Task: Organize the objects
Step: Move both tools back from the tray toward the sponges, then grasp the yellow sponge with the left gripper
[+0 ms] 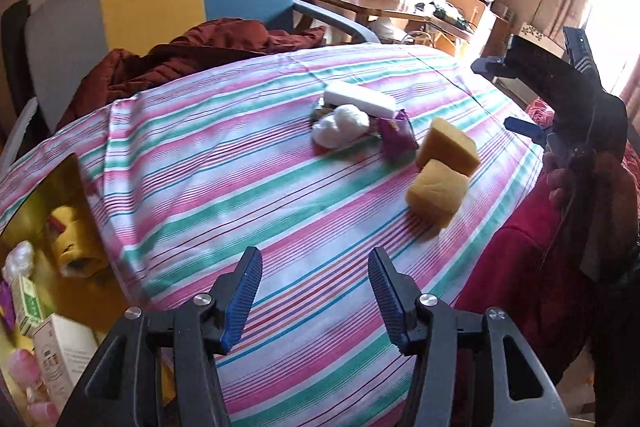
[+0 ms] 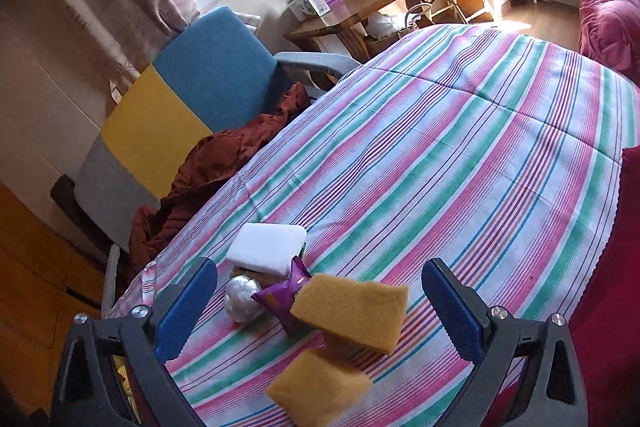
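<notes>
Striped cloth [image 1: 280, 187]: pink, green and white, covers the worktop; loose things sit on it.
Left on cloth: two yellow sponges [image 1: 440, 193] touching each other, purple wrapper [image 1: 394, 137] just beside them, white plastic ball [image 1: 340, 125], white block [image 1: 360, 99] behind, all in one small cluster.
Yellow box [image 1: 44, 227]: at the left edge of the worktop, already holds a carton, a white box, pink bits and a yellow cloth.
Left hand-held gripper [image 1: 316, 297]: spread, holding nothing, near the box, cluster well ahead.
Right hand-held gripper [image 2: 320, 307]: spread wide, empty, hanging over the sponges [image 2: 352, 311]; in its own view the upper sponge lies between the fingers, contact can't be confirmed.
Progress: roughly halfway by my guess; box partly filled, five things not yet moved.
Next likely: right side closes on a sponge, soft, should squash easily.
</notes>
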`<state>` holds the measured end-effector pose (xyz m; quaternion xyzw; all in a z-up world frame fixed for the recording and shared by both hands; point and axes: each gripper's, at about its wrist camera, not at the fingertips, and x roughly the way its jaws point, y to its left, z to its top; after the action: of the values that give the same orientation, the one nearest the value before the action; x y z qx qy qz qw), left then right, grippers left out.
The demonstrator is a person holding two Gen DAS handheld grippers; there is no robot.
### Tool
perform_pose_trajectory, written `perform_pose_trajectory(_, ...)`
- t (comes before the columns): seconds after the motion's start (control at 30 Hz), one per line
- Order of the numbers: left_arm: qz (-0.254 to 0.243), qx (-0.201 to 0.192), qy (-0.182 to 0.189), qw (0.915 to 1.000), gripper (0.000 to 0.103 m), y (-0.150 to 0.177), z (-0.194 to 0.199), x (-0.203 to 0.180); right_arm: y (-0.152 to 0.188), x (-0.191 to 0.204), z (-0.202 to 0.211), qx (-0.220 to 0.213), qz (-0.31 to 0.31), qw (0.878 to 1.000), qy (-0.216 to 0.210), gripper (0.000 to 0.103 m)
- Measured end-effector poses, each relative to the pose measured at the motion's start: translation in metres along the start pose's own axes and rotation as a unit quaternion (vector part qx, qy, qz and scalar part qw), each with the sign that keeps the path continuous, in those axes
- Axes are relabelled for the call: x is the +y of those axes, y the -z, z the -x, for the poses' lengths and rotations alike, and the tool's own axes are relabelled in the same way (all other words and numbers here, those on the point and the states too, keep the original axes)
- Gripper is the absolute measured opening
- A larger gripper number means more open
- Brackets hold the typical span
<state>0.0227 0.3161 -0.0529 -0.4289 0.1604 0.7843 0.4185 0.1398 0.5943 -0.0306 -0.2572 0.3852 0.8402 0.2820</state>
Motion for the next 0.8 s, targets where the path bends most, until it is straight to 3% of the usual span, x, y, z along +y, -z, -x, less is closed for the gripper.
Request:
perform_pose_trajectory(0.17,-0.046,0.016,0.041,0.9980,0.065,-0.020,-0.035,-0.039,-0.001,-0.001,0.000,0.000,-0.005,1.000,-0.018,0.103)
perform_pose_trajectory(0.33,-0.083,0.027,0.073,0.9935,0.082,-0.033,-0.060,-0.069,0.000,-0.003,0.001,-0.001,-0.010,1.000,-0.028,0.103)
perform_pose_trajectory(0.7,-0.132,0.054,0.081,0.9864,0.083,-0.048,-0.115,-0.111,0.000,-0.004,-0.003,0.007,-0.010,0.999,-0.036,0.103)
perform_pose_trajectory(0.73,-0.132,0.057,0.081,0.9863,0.080,-0.048,-0.120,-0.112,0.000,-0.004,-0.003,0.008,-0.011,0.999,-0.035,0.103)
perform_pose_trajectory(0.8,-0.121,0.065,0.093,0.9861,0.065,-0.045,-0.127,-0.108,0.000,-0.005,-0.004,0.009,-0.012,0.999,-0.033,0.103)
